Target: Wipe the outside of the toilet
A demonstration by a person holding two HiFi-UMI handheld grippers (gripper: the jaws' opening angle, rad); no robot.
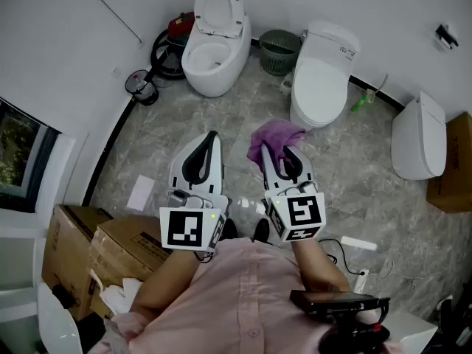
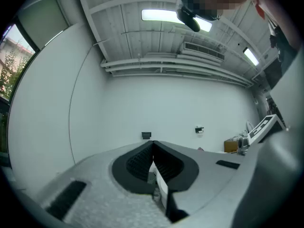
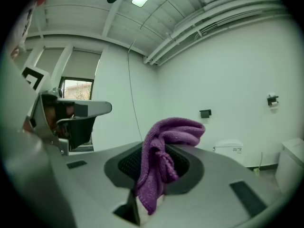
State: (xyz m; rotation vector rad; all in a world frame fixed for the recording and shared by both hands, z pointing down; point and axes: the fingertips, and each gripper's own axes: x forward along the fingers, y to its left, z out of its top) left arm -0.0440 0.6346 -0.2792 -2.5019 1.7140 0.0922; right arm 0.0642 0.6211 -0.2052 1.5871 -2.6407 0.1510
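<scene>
Pink shirt (image 1: 236,301) fills the bottom of the head view, right under my chin, and my two tools reach out from it over the grey marbled floor (image 1: 147,135).

Three white toilets stand along the far wall. The open toilet (image 1: 214,50) is to the left with its lid and seat raised. The closed toilet (image 1: 321,80) stands in the middle with its lid down and lies straight ahead of my right tool, apart from it with bare floor between. The third toilet (image 1: 419,139) is off to the right, also shut. None of them is touched by either tool.

Cardboard boxes (image 1: 110,253) sit low at my left, and another box (image 1: 451,164) stands at the right edge beside the third toilet.

My left gripper (image 1: 212,139) holds nothing. Its own view shows the two dark pads pressed together at the tips, with only the white wall beyond them. My right gripper (image 1: 286,157) is clamped on the purple cloth (image 1: 271,140). In the right gripper view the cloth is pinched between the pads, with one fold humped up over the tips and the rest hanging down toward the camera.

A green basket (image 1: 279,50) stands between the open toilet and the closed toilet, against the wall. A red and black machine (image 1: 173,39) is tucked behind the open toilet at its left. A green bottle (image 1: 361,102) lies on the floor just right of the closed toilet. A white sheet (image 1: 140,192) lies on the floor left of my left gripper.
</scene>
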